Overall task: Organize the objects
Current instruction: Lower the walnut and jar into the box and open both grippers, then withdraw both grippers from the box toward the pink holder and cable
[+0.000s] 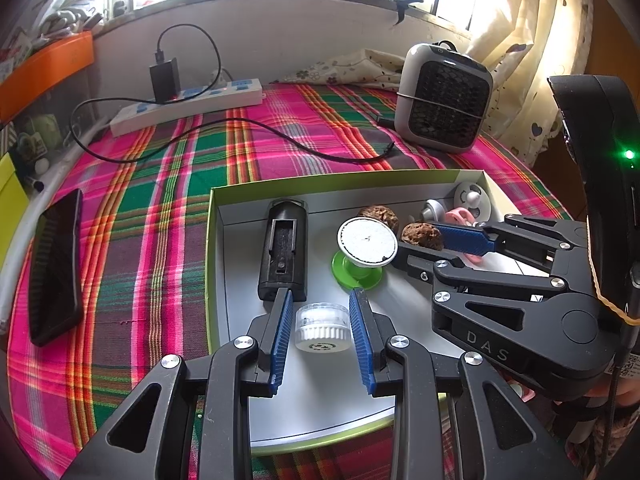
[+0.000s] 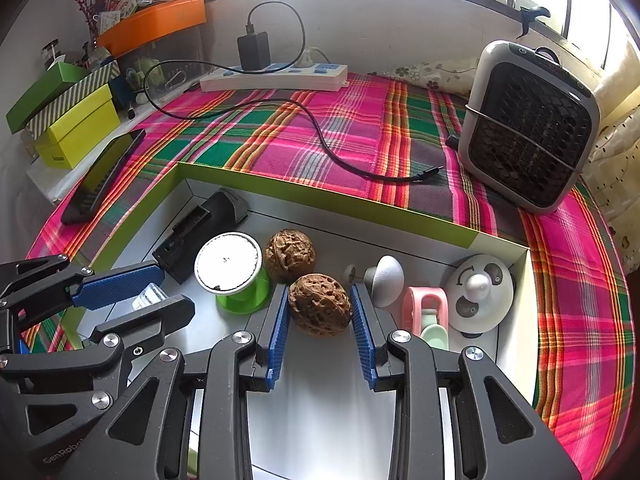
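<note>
A shallow box [image 1: 212, 240] with green walls lies on the plaid cloth. My left gripper [image 1: 322, 300] is open around a small clear jar with a white lid [image 1: 322, 328]; gaps show on both sides. My right gripper [image 2: 320, 294] brackets a brown walnut [image 2: 320, 304], pads at both its sides; it also shows in the left wrist view [image 1: 422, 236]. A second walnut [image 2: 290, 254], a green spool with a white top [image 2: 228, 262], a black battery case [image 1: 284, 248], a pink tape dispenser [image 2: 426, 308] and a white round gadget [image 2: 480, 292] also lie in the box.
A black phone [image 1: 56, 268] lies left of the box. A small fan heater [image 2: 528, 128], a power strip [image 2: 276, 76] with a charger and a loose black cable [image 2: 320, 136] are behind. Yellow and green boxes [image 2: 76, 120] stand at the far left.
</note>
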Motion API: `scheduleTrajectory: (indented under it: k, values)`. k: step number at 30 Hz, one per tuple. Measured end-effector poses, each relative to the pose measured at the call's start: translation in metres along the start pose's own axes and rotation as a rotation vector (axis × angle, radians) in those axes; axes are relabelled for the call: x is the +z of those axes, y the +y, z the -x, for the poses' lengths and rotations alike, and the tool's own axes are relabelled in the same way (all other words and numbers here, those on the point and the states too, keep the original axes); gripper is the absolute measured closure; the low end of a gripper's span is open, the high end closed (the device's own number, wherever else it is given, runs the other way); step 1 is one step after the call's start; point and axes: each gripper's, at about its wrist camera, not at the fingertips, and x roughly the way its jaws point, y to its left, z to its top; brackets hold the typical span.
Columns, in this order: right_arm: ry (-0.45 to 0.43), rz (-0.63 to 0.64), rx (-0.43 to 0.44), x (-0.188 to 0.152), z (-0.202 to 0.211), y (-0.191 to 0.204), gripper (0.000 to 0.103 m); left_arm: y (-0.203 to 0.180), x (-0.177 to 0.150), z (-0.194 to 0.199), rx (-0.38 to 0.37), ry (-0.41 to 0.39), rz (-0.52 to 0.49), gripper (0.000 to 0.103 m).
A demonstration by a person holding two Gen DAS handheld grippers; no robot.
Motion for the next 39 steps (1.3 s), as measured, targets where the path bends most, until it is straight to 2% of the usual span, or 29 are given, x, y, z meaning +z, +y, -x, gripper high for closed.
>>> scheduleTrajectory:
  k: [6, 10, 23, 25, 26, 39]
  values:
    - [-0.004, 0.006, -0.011, 0.0, 0.002, 0.002, 0.071, 0.0, -0.001, 0.0, 0.006, 0.003, -0.004, 0.075]
    - [-0.007, 0.007, -0.014, -0.001, 0.004, 0.002, 0.064, -0.001, -0.001, 0.001, 0.004, 0.004, -0.007, 0.072]
    - [-0.043, -0.015, -0.013, -0.004, 0.018, 0.0, 0.06, -0.005, -0.003, 0.013, 0.015, -0.011, -0.001, 0.064]
    - [-0.05, -0.014, -0.015, -0.004, 0.021, 0.0, 0.052, -0.005, -0.004, 0.017, 0.015, -0.013, 0.001, 0.064]
    - [-0.053, -0.017, -0.014, -0.005, 0.023, 0.001, 0.051, -0.006, -0.005, 0.018, 0.013, -0.015, -0.001, 0.064]
    - [-0.094, -0.058, -0.015, -0.02, 0.051, 0.002, 0.051, -0.012, -0.02, 0.045, 0.011, -0.045, 0.003, 0.063]
